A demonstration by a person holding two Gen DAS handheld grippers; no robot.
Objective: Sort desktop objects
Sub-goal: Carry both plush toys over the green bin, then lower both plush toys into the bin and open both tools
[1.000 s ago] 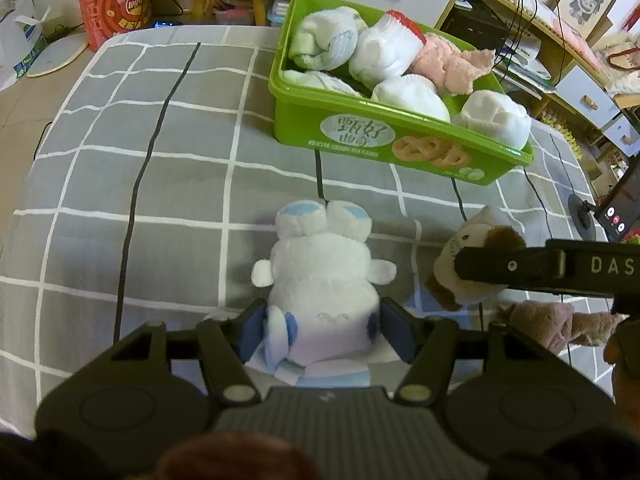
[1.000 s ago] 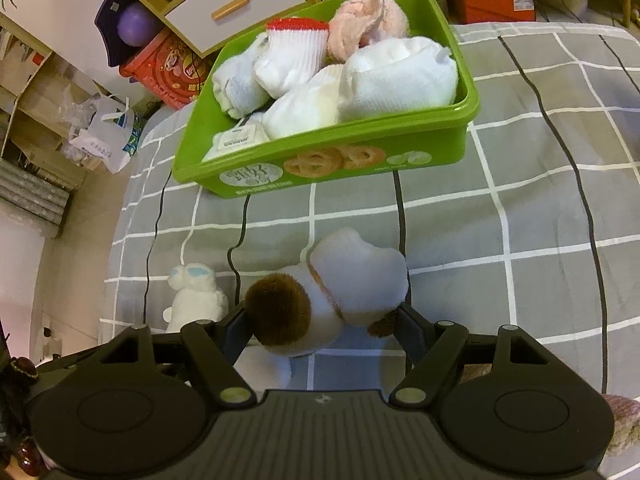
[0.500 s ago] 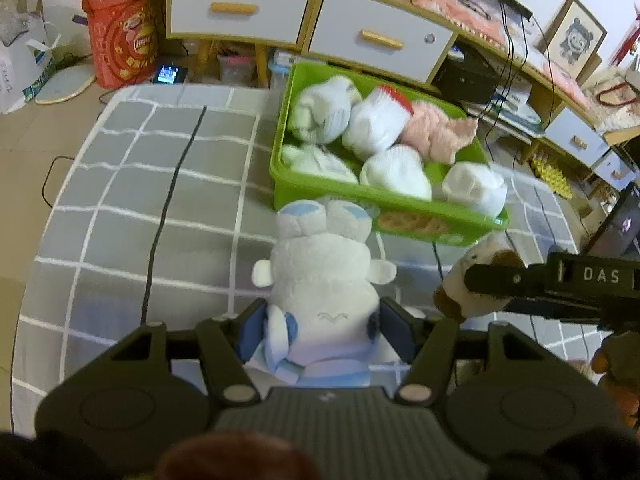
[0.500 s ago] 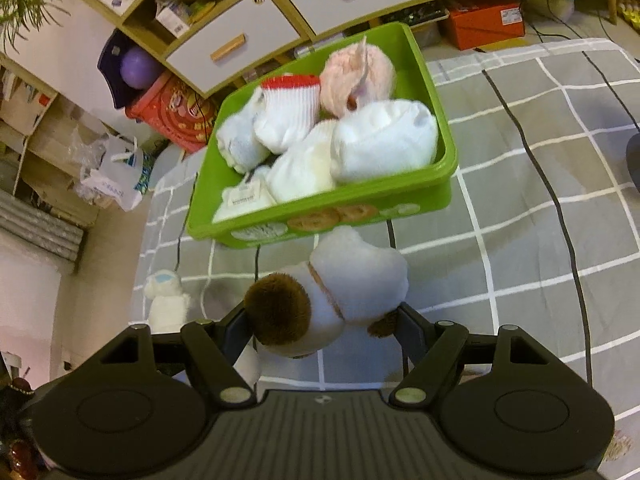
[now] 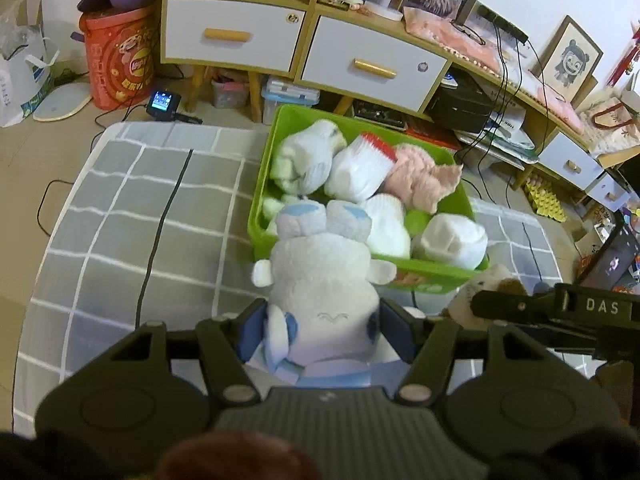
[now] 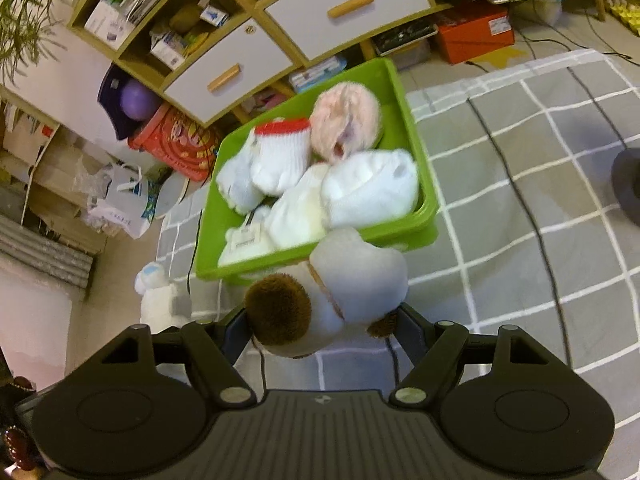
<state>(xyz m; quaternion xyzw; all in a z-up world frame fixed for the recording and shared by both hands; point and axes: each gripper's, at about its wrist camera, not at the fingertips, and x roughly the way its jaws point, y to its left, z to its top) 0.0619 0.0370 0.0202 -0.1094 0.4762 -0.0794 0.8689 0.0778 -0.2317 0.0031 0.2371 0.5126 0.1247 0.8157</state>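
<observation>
Now, in the left wrist view, the left tool (image 5: 322, 330) holds a white toy (image 5: 320, 280) with pale blue ears, its two blue pads pressed on the lower body. The toy is lifted above the desk (image 5: 132, 208) with the grey checked cloth, and its head is already in front of the near wall of the green box (image 5: 432, 270). I judge the step in hand is to carry the toy over this wall and let it go inside. To do it well, the toy should go higher than the rim first, because the box is nearly full of rolled socks (image 5: 362, 172) and the toy will lie on top of them. The right tool is just beside on the right side, so the two should not cross.

In the right wrist view, the right tool (image 6: 320, 326) grips a white toy dog (image 6: 344, 292) with a brown ear, and the dog is also at the near wall of the box (image 6: 428, 200). Open room is on the cloth to the right of the box. Behind the box the desk ends and the floor and drawers begin, so a push too far is a risk. A black cable (image 6: 516, 184) lies on the cloth to the right, well apart from the dog.
</observation>
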